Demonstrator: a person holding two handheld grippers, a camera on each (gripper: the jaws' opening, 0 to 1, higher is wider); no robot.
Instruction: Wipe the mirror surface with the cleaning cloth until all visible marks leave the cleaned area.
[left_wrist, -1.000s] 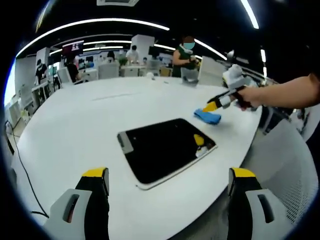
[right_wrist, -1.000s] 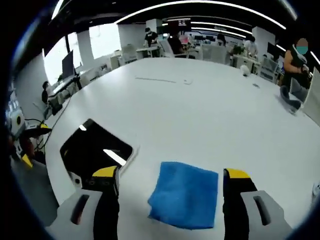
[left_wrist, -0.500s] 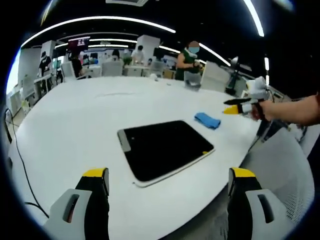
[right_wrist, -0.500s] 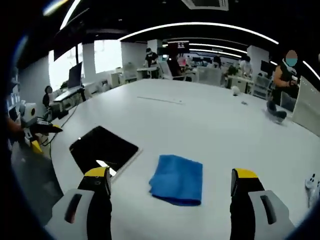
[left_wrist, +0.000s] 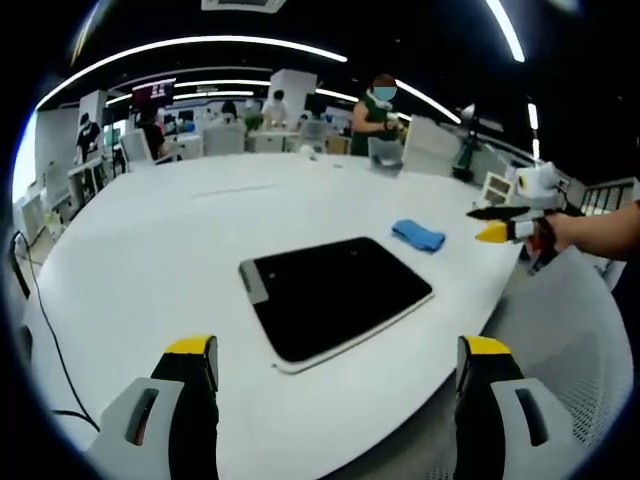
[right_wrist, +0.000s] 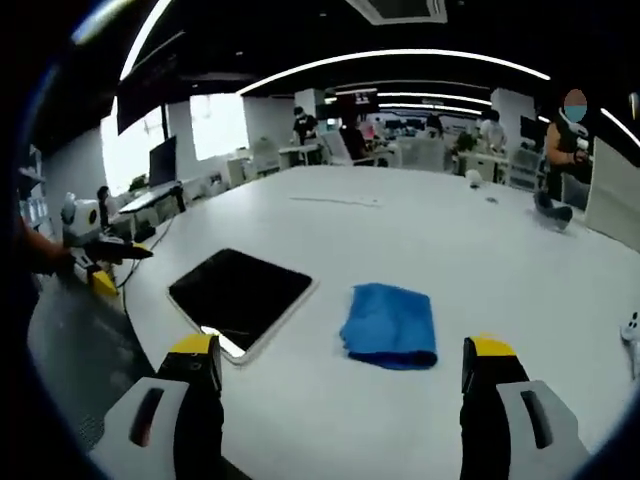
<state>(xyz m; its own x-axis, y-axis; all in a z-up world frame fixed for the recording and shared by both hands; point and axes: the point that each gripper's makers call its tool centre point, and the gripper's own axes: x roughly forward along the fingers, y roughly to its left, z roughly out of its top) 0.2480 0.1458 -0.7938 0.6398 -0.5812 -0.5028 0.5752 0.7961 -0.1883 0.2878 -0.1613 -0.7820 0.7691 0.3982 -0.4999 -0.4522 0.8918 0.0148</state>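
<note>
White table (right_wrist: 420, 230) holds mirror (left_wrist: 335, 295) beside cloth (right_wrist: 390, 325) — both tools (left_wrist: 335, 400) (right_wrist: 335, 400) open, empty.

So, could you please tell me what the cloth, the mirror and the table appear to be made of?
Cloth: soft blue fabric, probably microfibre; it lies folded with rounded, limp edges and a matte nap.
Mirror: likely glass, glossy and dark, in a thin pale frame, perhaps plastic; a bright glint shows at its near edge.
Table: smooth white top, satin finish, possibly laminate; the material is uncertain.

Count: one mirror (left_wrist: 335, 297), one blue cleaning cloth (right_wrist: 390, 324), both on one white surface (left_wrist: 160, 250). Two grippers: left gripper (left_wrist: 335, 370), right gripper (right_wrist: 340, 370).
</note>
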